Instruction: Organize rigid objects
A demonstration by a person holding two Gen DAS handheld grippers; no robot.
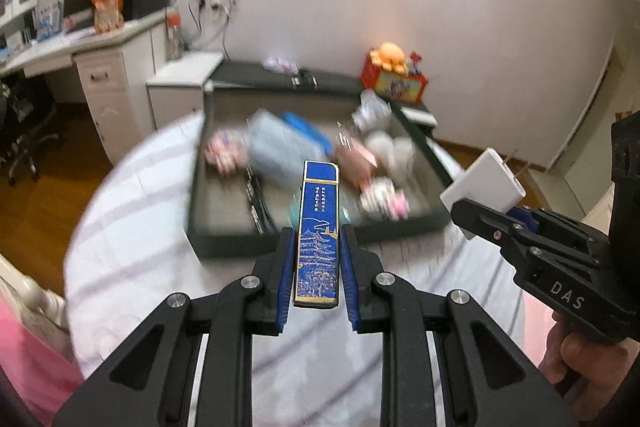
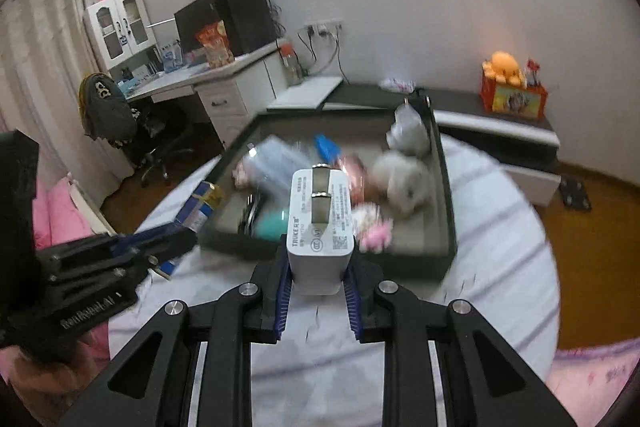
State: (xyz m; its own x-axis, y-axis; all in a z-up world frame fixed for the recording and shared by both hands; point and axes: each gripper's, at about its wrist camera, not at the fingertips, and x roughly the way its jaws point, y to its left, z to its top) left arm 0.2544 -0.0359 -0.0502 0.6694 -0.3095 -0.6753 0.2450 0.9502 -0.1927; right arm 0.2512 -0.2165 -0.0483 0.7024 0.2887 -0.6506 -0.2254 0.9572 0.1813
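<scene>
The left gripper [image 1: 317, 267] is matte black plastic, its linkage arms angular with triangular cut-outs and round silver pivot screws; ribbed blue pads [image 1: 286, 279] line the inner faces of its fingers; pale metal rails run beneath the arms. The right gripper [image 2: 317, 273] is built alike, with the same blue ribbed pads [image 2: 281, 301] and silver screws; its side body carries white lettering reading "DAS"; below that lettering a bare-skinned hand [image 1: 580, 359] wraps the black handle; the left gripper's side bears blurred white lettering.
</scene>
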